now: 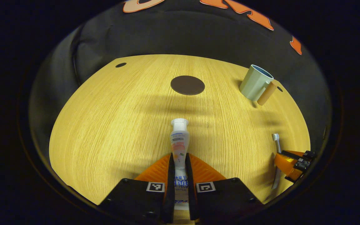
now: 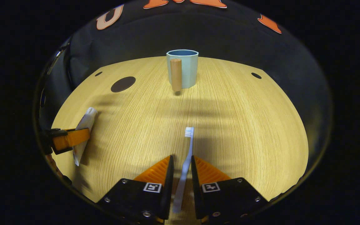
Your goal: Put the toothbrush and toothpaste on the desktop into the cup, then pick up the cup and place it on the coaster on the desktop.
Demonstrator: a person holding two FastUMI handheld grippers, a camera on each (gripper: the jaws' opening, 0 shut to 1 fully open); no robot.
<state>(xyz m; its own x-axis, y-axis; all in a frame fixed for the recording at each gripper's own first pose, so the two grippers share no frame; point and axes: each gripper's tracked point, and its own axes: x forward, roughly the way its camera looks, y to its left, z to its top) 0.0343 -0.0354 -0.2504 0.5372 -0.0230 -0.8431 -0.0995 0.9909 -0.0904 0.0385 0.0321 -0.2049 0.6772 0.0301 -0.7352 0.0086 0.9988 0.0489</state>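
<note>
With the left claw (image 1: 180,165) clenched on the toothpaste (image 1: 179,142) and the right claw (image 2: 182,168) gripping the toothbrush (image 2: 187,153) above the bench (image 2: 230,131), each should tilt upright before lowering into the far cup (image 2: 184,68).

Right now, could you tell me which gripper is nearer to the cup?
Right, as far as I can judge. The right gripper, around the toothbrush, faces the cup directly. The left gripper, around the toothpaste, sits farther off to the side.
</note>
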